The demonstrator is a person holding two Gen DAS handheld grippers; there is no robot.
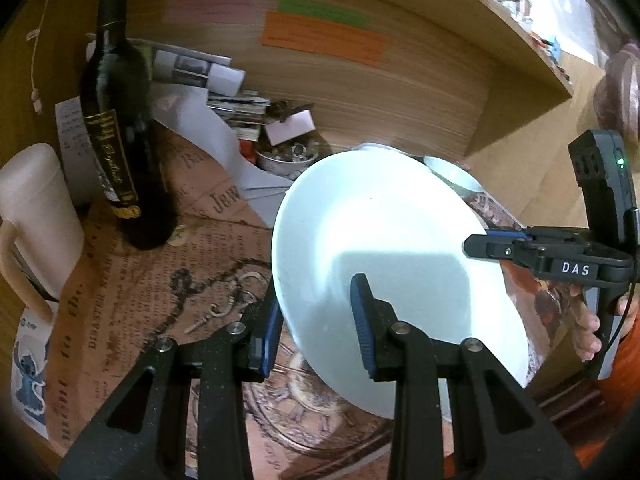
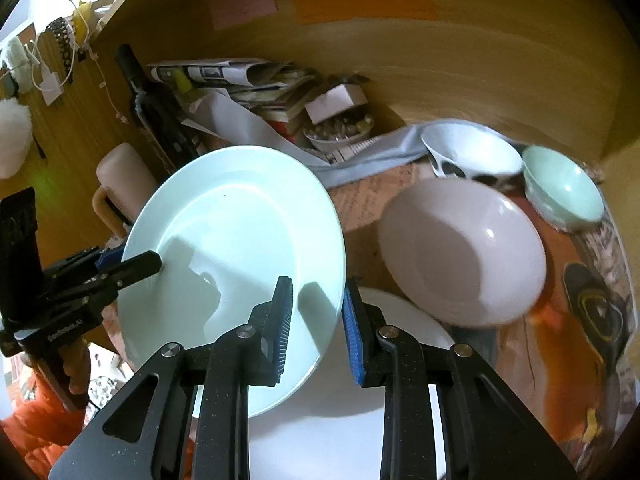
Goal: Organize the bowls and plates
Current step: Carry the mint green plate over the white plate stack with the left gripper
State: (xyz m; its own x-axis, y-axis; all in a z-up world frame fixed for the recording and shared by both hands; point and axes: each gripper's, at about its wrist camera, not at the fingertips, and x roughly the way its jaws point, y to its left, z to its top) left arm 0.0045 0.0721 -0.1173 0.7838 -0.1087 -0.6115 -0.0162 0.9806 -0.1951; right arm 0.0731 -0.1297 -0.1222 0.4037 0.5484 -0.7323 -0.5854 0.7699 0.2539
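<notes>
A pale blue plate [image 1: 384, 248] [image 2: 240, 248] is held tilted above the table between both grippers. My left gripper [image 1: 316, 320] straddles its left rim with one finger on each side; it shows in the right wrist view [image 2: 128, 266] clamped on the rim. My right gripper [image 2: 316, 320] straddles the opposite rim; it shows in the left wrist view [image 1: 492, 244] clamped on the edge. A large white bowl [image 2: 460, 252], a white patterned bowl [image 2: 472, 152] and a pale green bowl [image 2: 564, 188] sit at the right. A white plate [image 2: 404, 316] lies under my right gripper.
A dark wine bottle [image 1: 120, 136] and a cream mug [image 1: 32, 216] stand at the left. Papers and books [image 1: 224, 112] and a small dish of bits [image 1: 288, 156] are piled at the back against the wooden wall [image 1: 360, 92]. Printed paper [image 1: 140, 280] covers the table.
</notes>
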